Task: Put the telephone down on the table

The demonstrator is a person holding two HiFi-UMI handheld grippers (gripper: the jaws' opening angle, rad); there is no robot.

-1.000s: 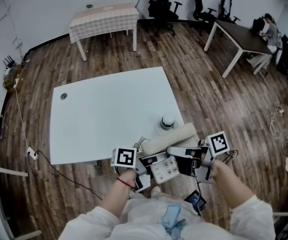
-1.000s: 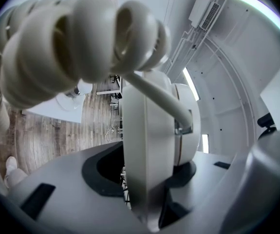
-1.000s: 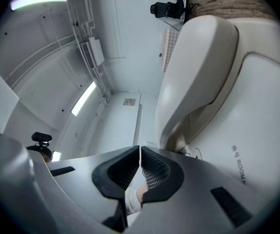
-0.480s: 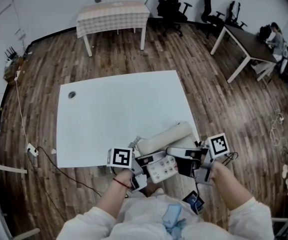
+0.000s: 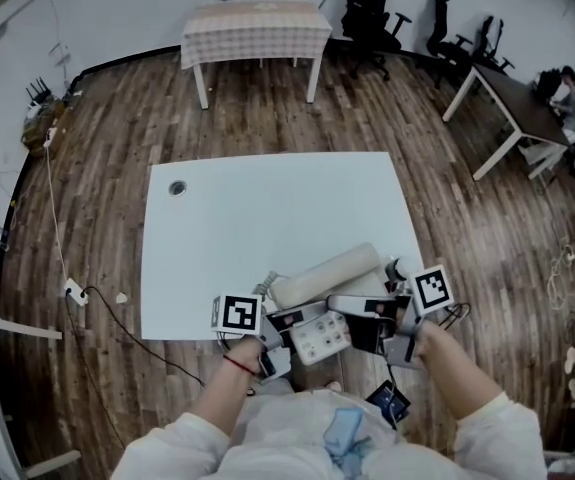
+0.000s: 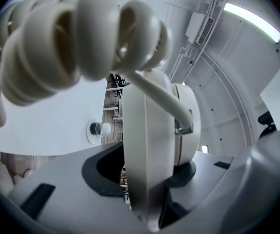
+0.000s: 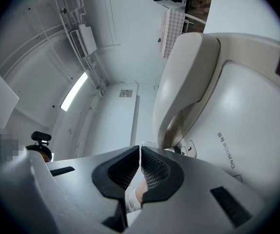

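A cream telephone (image 5: 322, 338) hangs at the near edge of the white table (image 5: 267, 208), with its handset (image 5: 327, 276) lying across the top and a coiled cord (image 5: 267, 284) at its left. My left gripper (image 5: 285, 324) is shut on the edge of the telephone base (image 6: 147, 145), and the coiled cord (image 6: 71, 38) dangles just above its jaws. My right gripper (image 5: 372, 324) sits against the telephone's right side. Its jaws are shut with nothing between them (image 7: 140, 172). The telephone body (image 7: 237, 111) and handset (image 7: 188, 82) fill the space above them.
A small round object (image 5: 398, 267) stands on the table beside the handset's far end and shows again (image 6: 97, 128). A cable hole (image 5: 177, 187) is at the table's far left. A checked table (image 5: 257, 23), office chairs (image 5: 372, 3) and a desk (image 5: 512, 93) stand farther off on the wooden floor.
The head view has swung, so the table sits further right and lower in frame. Both grippers and the telephone keep the same place relative to each other.
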